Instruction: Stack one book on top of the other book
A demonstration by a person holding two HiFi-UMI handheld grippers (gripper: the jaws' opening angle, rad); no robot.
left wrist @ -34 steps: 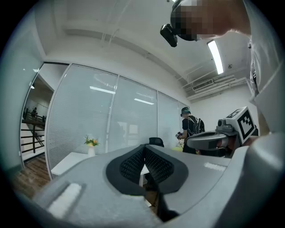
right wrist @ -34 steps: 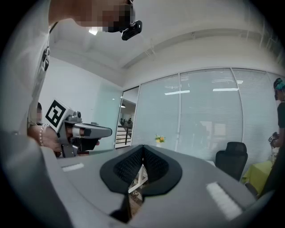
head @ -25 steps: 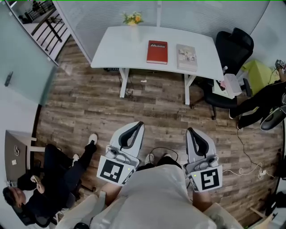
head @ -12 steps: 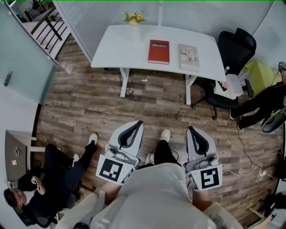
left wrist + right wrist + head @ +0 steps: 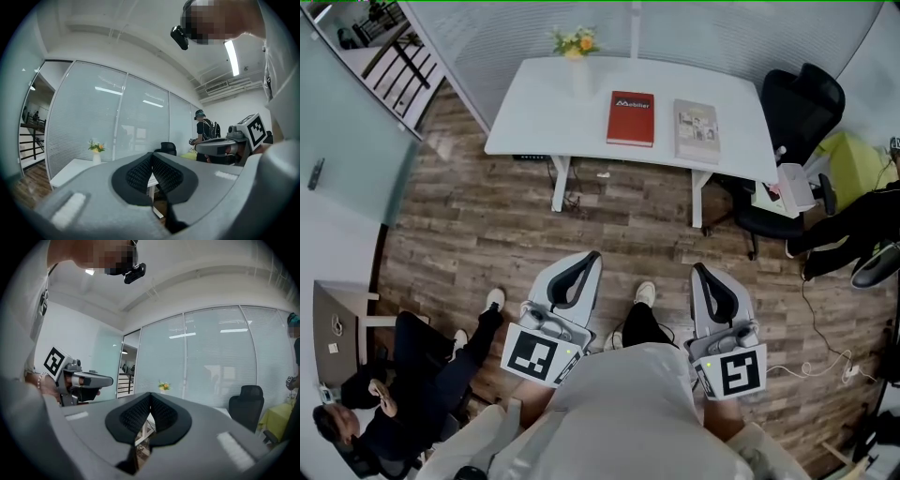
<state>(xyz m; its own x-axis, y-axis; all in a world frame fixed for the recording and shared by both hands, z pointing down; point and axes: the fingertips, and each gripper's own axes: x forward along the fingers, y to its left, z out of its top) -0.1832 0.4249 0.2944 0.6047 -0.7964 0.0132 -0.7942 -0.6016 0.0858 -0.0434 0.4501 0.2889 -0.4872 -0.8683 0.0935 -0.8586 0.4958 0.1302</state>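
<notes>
While the left tongs and right tongs are pointing level from the person's waist, nothing is being carried.
Left tongs: pads are pressing together, empty.
Right tongs: pads are likewise meeting on nothing.
Floor: wood planks are lying between tongs and surface.
Red book: lying flat on the surface, well ahead, between the two tongs' lines, somewhat nearer the left.
Pale book: lying just beside the red one, not touching, straight ahead of the right tongs.
Long axes: both are running away from the person, parallel.
Step, judging: closing the gap is coming first.
</notes>
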